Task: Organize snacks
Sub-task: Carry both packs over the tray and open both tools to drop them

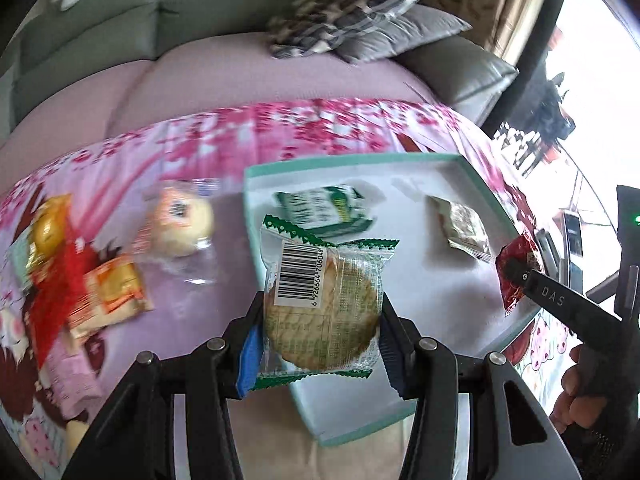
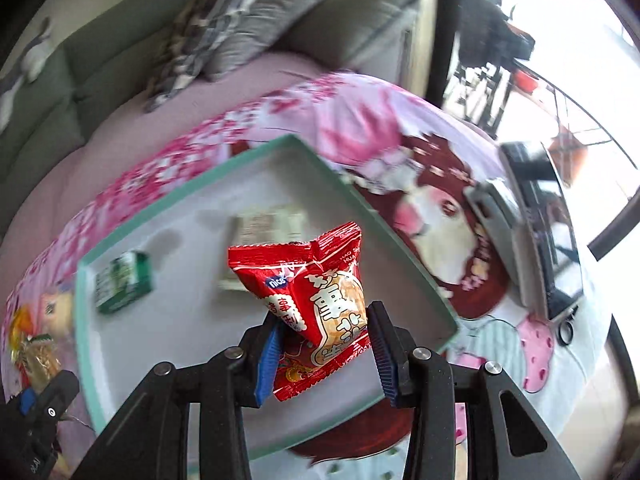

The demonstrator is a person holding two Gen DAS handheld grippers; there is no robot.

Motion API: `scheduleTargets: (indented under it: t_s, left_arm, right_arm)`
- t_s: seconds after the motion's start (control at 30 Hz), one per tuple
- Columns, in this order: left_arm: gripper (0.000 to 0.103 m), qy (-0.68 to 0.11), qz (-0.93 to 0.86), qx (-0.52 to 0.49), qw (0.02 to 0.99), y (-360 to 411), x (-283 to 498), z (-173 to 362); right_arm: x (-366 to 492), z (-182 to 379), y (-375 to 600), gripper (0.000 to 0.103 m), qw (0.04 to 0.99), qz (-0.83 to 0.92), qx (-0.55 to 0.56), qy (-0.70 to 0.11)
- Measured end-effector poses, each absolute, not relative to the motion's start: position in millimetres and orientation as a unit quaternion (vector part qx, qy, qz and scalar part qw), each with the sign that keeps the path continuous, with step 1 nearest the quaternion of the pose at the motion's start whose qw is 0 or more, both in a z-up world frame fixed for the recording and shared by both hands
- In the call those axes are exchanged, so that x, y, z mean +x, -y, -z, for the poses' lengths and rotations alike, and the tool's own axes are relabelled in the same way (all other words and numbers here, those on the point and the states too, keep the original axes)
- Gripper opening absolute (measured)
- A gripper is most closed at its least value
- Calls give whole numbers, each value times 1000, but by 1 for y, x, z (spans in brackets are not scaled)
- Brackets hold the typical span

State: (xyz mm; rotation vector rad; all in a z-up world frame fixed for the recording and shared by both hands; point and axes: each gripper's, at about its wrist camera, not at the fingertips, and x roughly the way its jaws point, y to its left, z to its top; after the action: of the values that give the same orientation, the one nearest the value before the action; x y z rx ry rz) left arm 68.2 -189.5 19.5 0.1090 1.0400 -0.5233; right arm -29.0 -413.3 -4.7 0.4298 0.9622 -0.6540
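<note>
A round cracker in a clear wrapper (image 1: 320,304) with green edges and a barcode is clamped in my left gripper (image 1: 320,336), above the near left rim of a white tray with a teal rim (image 1: 352,157). My right gripper (image 2: 324,348) is shut on a red snack packet (image 2: 316,300) over the same tray (image 2: 192,188). Inside the tray lie a small green box (image 1: 328,210) (image 2: 124,284) and a pale wrapped snack (image 1: 464,226) (image 2: 268,224). The left wrist view shows the red packet (image 1: 516,256) at the tray's right rim, held by the right gripper's finger (image 1: 560,302).
Loose snacks lie left of the tray on the pink flowered cloth: a round bun pack (image 1: 180,220), an orange packet (image 1: 116,292), a gold-wrapped piece (image 1: 48,228). A dark device (image 2: 536,232) rests right of the tray. A sofa with grey pillows (image 1: 360,16) stands behind.
</note>
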Motion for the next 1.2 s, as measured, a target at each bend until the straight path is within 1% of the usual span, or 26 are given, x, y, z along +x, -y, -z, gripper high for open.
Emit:
scheduleTargets:
  t_s: [0.13,0.17,0.2,0.27,0.3,0.33,0.4,0.47,0.53,0.57,0.63,0.67,0.73,0.8,0.9,1.07,1.2]
  left_arm:
    - [53,-497,258,59,826,208,70,-10]
    - [54,-501,258,57,824,210,71,-7]
    - [59,-503,256,58,823,212,71,-5]
    - [66,-506,256,61,821,213,71,-3]
    - [70,-506,254,62,822,212,71,-3]
    - [72,-506,251,62,823,211,72,-3]
    - [74,-509,247,55,823,206,73,-5]
    - [77,-512,235,51,825,199,73,-9]
    - [82,-511,222,45,829,192,74,-11]
    - [82,-510,213,42,832,187,75,-13]
    - [83,-507,205,38,837,180,77,-15]
    - [83,-505,192,35,841,174,78,-16]
    - [85,-503,169,29,847,163,82,-16]
    - [89,-504,149,26,851,153,85,-14]
    - [90,-504,113,29,856,137,89,-12]
    - [90,-515,76,5,854,102,88,-14]
    - [90,-512,44,-11,858,70,82,-20]
  right_arm:
    - [-27,15,421,45,807,305,212,-459]
    - [-26,16,423,45,806,304,214,-461]
    - [-25,16,422,46,806,304,211,-463]
    - [-26,15,421,51,808,302,210,-461]
    - [-25,16,421,58,808,299,211,-461]
    - [-24,16,421,62,809,297,212,-462]
    - [-24,16,420,64,810,292,210,-462]
    - [-23,14,418,71,814,290,207,-460]
    - [-23,12,415,85,818,285,203,-456]
    - [-22,12,413,88,821,281,203,-454]
    - [-20,10,408,101,827,271,198,-450]
    - [-19,9,405,103,830,267,196,-449]
    - [-16,7,397,103,835,260,189,-447]
    - [-13,5,390,103,840,248,183,-447]
    - [-9,-2,376,103,847,241,171,-441]
    - [-2,-19,341,103,870,196,163,-421]
    - [-2,-30,305,103,884,183,130,-410]
